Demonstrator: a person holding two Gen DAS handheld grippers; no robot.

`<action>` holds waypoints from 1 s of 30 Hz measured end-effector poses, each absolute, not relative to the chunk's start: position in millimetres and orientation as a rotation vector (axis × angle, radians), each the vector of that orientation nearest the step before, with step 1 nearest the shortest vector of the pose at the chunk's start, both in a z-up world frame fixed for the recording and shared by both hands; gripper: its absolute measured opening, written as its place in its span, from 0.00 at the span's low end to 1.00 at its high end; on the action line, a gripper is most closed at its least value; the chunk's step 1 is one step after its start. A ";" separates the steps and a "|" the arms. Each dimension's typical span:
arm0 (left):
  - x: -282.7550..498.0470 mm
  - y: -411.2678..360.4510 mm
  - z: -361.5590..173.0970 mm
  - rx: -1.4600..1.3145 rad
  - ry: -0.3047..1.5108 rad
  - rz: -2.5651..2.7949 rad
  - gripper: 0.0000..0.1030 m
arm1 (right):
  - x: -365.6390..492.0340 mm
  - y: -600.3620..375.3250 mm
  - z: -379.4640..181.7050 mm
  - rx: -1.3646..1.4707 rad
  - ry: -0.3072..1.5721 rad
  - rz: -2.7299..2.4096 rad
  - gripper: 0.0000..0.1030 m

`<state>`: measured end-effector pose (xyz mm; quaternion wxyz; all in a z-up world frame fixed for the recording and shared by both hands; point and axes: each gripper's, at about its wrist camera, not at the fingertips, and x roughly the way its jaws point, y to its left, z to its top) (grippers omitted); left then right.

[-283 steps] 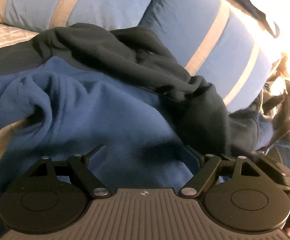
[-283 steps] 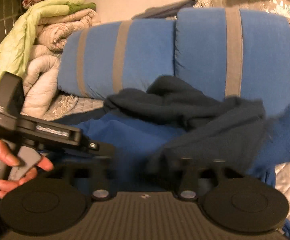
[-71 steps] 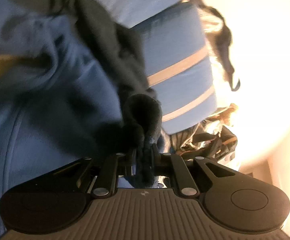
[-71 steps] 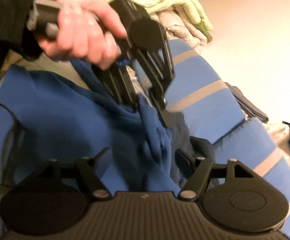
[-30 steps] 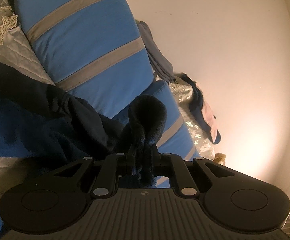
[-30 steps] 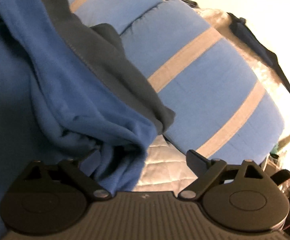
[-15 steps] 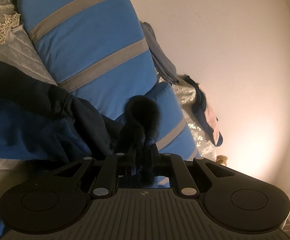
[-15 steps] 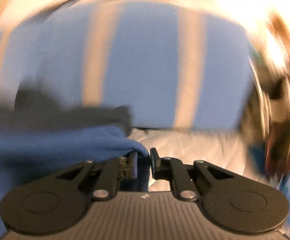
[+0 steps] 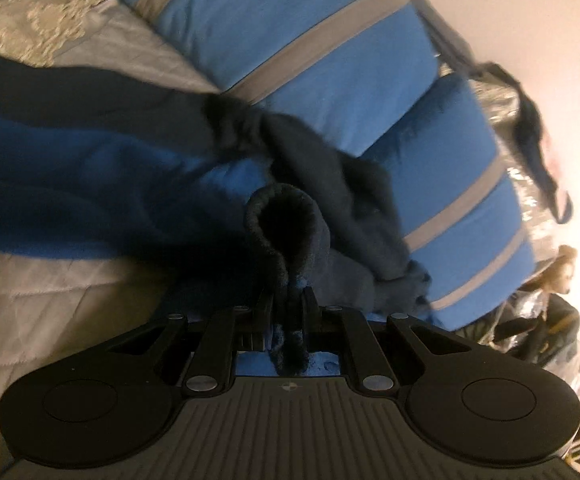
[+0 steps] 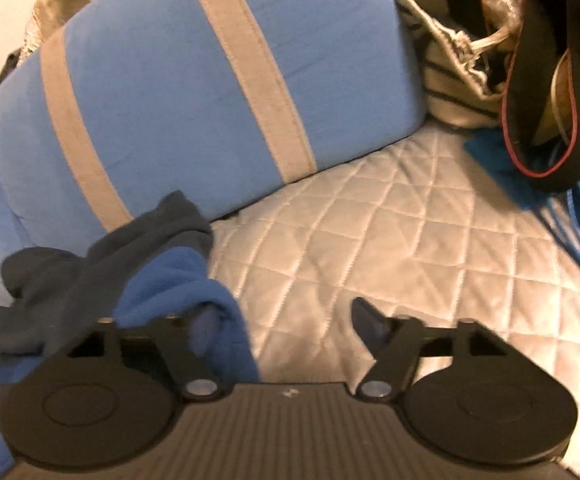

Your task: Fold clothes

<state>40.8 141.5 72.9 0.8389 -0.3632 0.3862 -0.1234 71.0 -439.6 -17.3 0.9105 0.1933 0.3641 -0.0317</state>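
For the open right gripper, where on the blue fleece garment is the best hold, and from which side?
Probably the bunched blue fold of the fleece garment, approached from the bare quilt side. It lies against one finger of the right gripper and stands raised, so the open jaws can straddle it.

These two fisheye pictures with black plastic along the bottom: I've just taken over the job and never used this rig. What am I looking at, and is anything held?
Each picture comes from a camera on a handheld two-finger tool, looking forward along its fingers. In the left view, the left tool is shut on the dark cuff of a blue and dark fleece top, which trails across a pale quilted bedspread beside striped blue pillows. In the right view, the right tool is open and grips nothing; a blue fold of the same top drapes over one finger. A pile of bags and straps sits at the bed's far corner.
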 end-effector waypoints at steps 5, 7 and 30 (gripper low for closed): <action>39.2 145.0 74.5 -0.786 0.793 -0.290 0.13 | 52.7 -418.8 -4.4 0.283 0.687 -0.120 0.81; 37.9 143.1 79.1 -0.795 0.758 -0.322 0.13 | 37.1 -394.6 6.0 0.167 0.610 -0.124 0.82; 32.1 95.8 85.9 -0.749 0.739 -0.498 0.12 | -126.7 -96.3 9.4 -0.463 0.274 0.767 0.66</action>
